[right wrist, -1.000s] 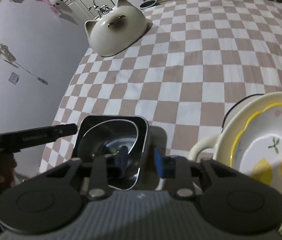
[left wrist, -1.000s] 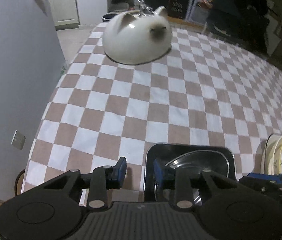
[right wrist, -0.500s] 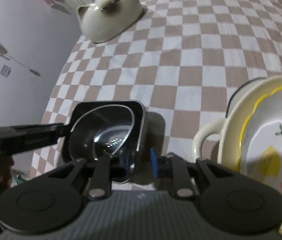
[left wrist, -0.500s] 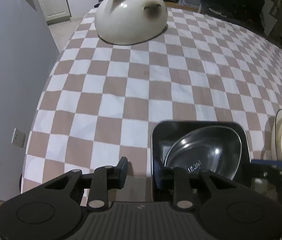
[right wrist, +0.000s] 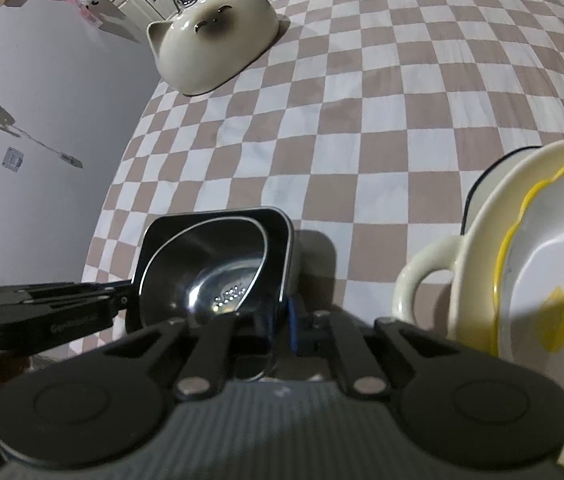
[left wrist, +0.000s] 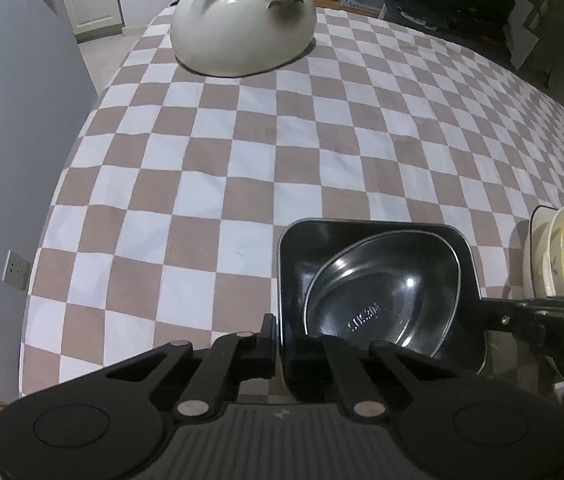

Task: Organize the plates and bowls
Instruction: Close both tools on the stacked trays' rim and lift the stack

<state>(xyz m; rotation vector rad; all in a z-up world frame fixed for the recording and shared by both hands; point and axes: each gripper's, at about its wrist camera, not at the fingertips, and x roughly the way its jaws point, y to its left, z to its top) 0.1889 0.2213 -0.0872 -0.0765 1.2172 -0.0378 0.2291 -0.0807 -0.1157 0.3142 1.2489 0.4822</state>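
Note:
A black square dish with a steel bowl tilted inside it sits near the table's front edge. My left gripper is shut on the dish's left wall, one finger outside and one inside. My right gripper is shut on the dish's right wall, with the steel bowl inside. A stack of cream and lemon-patterned plates stands right of the dish; it also shows in the left wrist view. A cat-shaped white bowl lies upside down at the far left.
The checkered tablecloth covers the table. A grey wall runs along the table's left edge. The right gripper's arm reaches in from the right in the left wrist view.
Both grippers moved in onto the black dish and closed on its opposite walls. The left gripper's right finger now sits inside the dish.

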